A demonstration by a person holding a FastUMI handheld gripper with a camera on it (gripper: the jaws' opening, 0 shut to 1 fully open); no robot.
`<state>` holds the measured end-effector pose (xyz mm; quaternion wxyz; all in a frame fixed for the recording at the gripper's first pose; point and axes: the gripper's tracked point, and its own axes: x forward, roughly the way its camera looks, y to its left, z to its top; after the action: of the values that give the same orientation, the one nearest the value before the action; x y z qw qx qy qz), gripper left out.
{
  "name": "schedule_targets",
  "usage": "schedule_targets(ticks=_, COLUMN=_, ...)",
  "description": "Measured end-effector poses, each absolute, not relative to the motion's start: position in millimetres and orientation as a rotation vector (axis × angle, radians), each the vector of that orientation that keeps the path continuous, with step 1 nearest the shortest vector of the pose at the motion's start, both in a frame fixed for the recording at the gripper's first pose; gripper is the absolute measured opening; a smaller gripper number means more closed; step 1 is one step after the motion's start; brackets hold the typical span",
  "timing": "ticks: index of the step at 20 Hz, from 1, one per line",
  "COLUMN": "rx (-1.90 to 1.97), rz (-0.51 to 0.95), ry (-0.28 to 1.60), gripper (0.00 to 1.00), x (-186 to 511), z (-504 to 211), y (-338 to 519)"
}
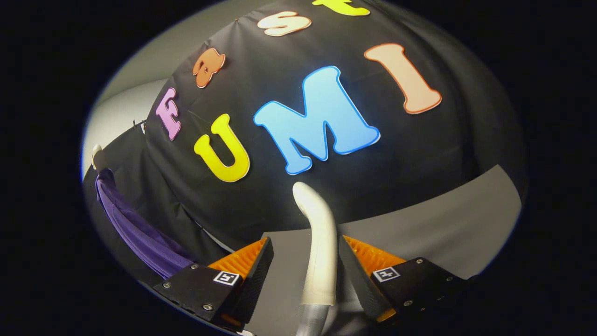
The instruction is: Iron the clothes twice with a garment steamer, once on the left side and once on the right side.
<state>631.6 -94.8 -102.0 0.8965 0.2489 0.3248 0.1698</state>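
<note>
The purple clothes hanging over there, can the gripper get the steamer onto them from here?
Probably yes. The purple garment hangs off to the side of the gripper, nothing between them. The steamer handle stands between the fingers with gaps either side, so grip it first, then swing across.

I am working in a staged recording booth rather than a lived-in room: a black cloth wall (419, 154) is draped as a backdrop behind a bare grey worktop (419, 224). A purple garment (140, 233) hangs against the cloth at the side, below a pale hanger end (97, 156), with plain pale wall (126, 107) beyond.
</note>
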Motion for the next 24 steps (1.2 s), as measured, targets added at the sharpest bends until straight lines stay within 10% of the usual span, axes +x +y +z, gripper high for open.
schedule_targets(ticks=8, rx=0.754, rz=0.365, ry=0.815, gripper=0.80, x=635.2, z=-128.3, y=-92.9)
schedule_targets(ticks=17, rx=0.938, rz=0.354, ry=0.870, gripper=0.36, x=621.6, z=-136.0, y=-99.0)
schedule_targets(ticks=24, rx=0.792, rz=0.432, ry=0.649, gripper=0.33, x=577.0, z=-72.2, y=-96.2)
